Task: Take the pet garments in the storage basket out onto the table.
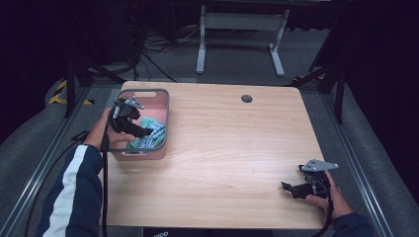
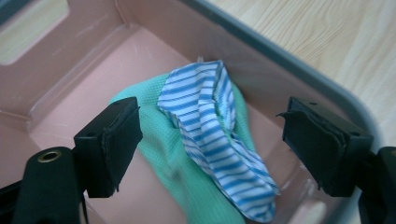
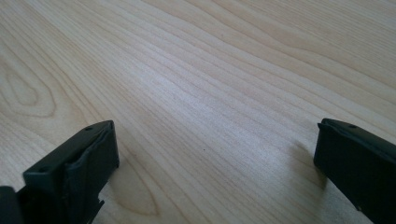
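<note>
Two claws are at work over a pale wooden worktop (image 1: 222, 148), one in each of the person's hands. The left claw (image 1: 148, 132) hangs over a pink basket (image 1: 165, 106) with a grey rim that stands near the worktop's left edge. In the left gripper view its two black jaws stand wide apart with nothing pressed between them, and the left claw (image 2: 210, 140) points down into the basket (image 2: 93, 56). Below the gap lie two cloths: a blue-and-white striped cloth (image 2: 210, 135), bunched and folded over itself, resting on top of a mint green cloth (image 2: 163, 144) that spreads across the basket's floor. Neither pad touches the fabric as far as the view shows; the left-hand pad sits just in front of the green cloth's edge, the right-hand pad in front of the basket's far wall. From the high view the striped cloth (image 1: 153, 136) and the green cloth (image 1: 148, 122) show in the near half of the basket, partly covered by the claw and the hand (image 1: 106, 133) that carries it.

The right claw (image 1: 289, 187) rests low near the worktop's near right corner, held by the right hand (image 1: 328, 195), well apart from the basket. In the right gripper view its jaws are also spread wide, and the right claw (image 3: 215, 154) has bare wood (image 3: 210, 93) beneath it and grips nothing.
</note>
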The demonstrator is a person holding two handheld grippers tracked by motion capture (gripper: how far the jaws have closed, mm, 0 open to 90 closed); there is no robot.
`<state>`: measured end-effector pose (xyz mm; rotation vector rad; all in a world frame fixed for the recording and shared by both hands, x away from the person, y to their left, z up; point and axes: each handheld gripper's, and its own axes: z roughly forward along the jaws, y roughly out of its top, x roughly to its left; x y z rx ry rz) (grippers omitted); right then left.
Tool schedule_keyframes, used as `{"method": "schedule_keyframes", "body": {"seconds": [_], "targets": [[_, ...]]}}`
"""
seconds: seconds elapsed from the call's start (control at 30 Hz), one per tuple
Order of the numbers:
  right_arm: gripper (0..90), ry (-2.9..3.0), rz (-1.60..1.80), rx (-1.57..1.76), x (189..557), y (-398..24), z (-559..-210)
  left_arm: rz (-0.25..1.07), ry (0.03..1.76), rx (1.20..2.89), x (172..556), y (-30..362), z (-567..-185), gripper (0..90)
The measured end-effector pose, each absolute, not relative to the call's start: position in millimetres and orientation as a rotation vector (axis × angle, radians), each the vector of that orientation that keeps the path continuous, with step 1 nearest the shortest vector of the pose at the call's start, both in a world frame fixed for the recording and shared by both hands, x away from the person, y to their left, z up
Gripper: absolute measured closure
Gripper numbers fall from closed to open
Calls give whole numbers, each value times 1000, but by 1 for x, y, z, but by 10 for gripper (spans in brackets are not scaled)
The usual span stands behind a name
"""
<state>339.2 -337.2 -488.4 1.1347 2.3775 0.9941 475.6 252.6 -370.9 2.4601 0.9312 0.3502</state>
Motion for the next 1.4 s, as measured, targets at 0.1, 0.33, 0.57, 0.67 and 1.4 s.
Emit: {"method": "schedule_keyframes", "body": {"seconds": [0.1, 0.33, 0.57, 0.67, 1.4], "targets": [[3, 2377, 995, 1136, 339, -337, -488, 315, 981, 2527, 489, 249, -382, 194], [3, 2376, 995, 1137, 339, -337, -488, 200, 1098, 2665, 509, 245, -406, 164], [3, 2375, 995, 1137, 339, -337, -488, 93, 1135, 2719, 519, 238, -428, 147], [3, 2375, 994, 1138, 339, -337, -488, 69, 1154, 2729, 523, 237, -433, 113], [3, 2371, 996, 1140, 339, -337, -489, 16, 1252, 2666, 524, 241, -431, 502]]}}
